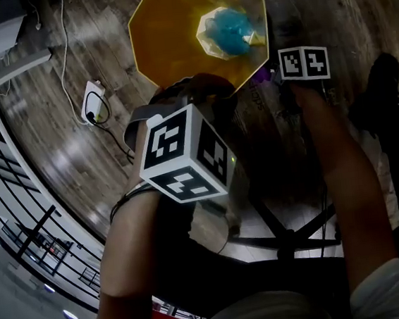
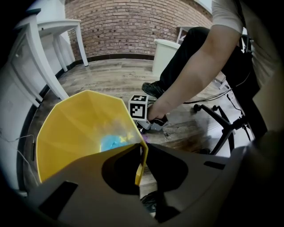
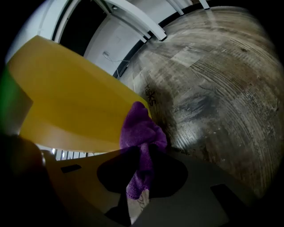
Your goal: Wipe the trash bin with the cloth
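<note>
Floor (image 1: 54, 128): dark wood planks all round the trash bin, and the bin stands on them.
Trash bin (image 1: 165, 31): yellow, many-sided, mouth wide open to the head view. This is the one being worked on.
Forearms: both reach down to the bin, the left forearm (image 1: 135, 254) to its near rim, the right forearm (image 1: 343, 175) to its right side.
Black stand (image 1: 285, 235): its spread legs sit on the near side of the bin, between the two arms.
Left gripper (image 2: 142, 166): right at the bin's near rim, and there it is, jaws pinched together on that thin yellow edge, one inside the bin and one outside.
Right gripper (image 3: 142, 173): low down outside the bin, by its right wall, jaws clamped on the cloth.
Marker cubes: the left cube (image 1: 185, 153) is over the bin's near rim, the right cube (image 1: 304, 63) just off its right edge.
Cloth (image 3: 142, 128): purple and bunched up, poking out past the right jaws, its free end lying against the bin's outer wall.
Blue lump (image 1: 232, 31): down on the bin's bottom; what it is can't be made out.
White plug block (image 1: 94, 102): on the floor left of the bin, cable attached.
</note>
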`<state>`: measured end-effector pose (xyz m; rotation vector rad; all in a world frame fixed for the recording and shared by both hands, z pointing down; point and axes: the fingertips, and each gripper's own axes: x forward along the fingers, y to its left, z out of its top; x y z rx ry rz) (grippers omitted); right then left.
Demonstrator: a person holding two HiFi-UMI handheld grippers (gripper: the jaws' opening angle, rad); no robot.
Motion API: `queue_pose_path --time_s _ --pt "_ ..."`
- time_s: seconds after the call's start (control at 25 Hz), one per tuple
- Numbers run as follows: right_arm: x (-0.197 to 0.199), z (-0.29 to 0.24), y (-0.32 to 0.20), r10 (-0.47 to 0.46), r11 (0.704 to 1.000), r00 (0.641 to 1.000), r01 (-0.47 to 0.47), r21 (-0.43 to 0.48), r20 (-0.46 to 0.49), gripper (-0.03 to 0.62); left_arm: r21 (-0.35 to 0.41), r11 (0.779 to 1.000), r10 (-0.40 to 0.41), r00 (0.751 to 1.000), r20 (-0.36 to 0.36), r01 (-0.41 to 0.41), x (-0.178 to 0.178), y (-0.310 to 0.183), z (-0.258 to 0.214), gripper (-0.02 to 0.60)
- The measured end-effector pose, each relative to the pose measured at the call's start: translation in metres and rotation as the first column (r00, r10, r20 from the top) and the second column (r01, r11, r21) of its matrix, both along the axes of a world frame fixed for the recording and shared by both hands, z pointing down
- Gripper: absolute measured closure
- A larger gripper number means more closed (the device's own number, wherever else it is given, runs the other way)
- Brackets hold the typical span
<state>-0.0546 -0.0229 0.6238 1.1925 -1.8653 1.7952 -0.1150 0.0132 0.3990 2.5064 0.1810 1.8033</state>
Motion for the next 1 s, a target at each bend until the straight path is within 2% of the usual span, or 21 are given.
queue_pose_path --time_s 0.2,0.36,0.64,0.88,1.0 --pt "0.003 0.009 -0.002 -0.033 0.999 0.995 0.032 -0.015 -0.098 0.523 -0.005 1.0 -0.028 1.0 -0.005 0.028 0.004 -0.002 0.0 0.546" --pt "0.016 -0.009 -0.002 -0.022 1.0 0.994 0.024 0.018 -0.112 0.523 -0.014 0.998 -0.06 0.998 -0.011 0.06 0.009 -0.005 0.0 0.546" --pt "0.04 -0.074 0.007 0.124 0.987 0.992 -0.12 0.106 -0.036 0.523 -0.031 0.988 -0.151 0.988 -0.009 0.151 0.016 -0.017 0.003 0.546" --pt "0.059 -0.136 0.024 0.286 0.942 0.958 -0.286 0.173 0.027 0.523 -0.098 0.967 -0.242 0.968 -0.06 0.236 0.035 -0.022 -0.003 0.546" --pt "0.059 -0.166 0.032 0.317 0.924 0.946 -0.324 0.202 0.069 0.523 -0.109 0.969 -0.231 0.97 -0.08 0.221 0.038 -0.022 -0.012 0.524"
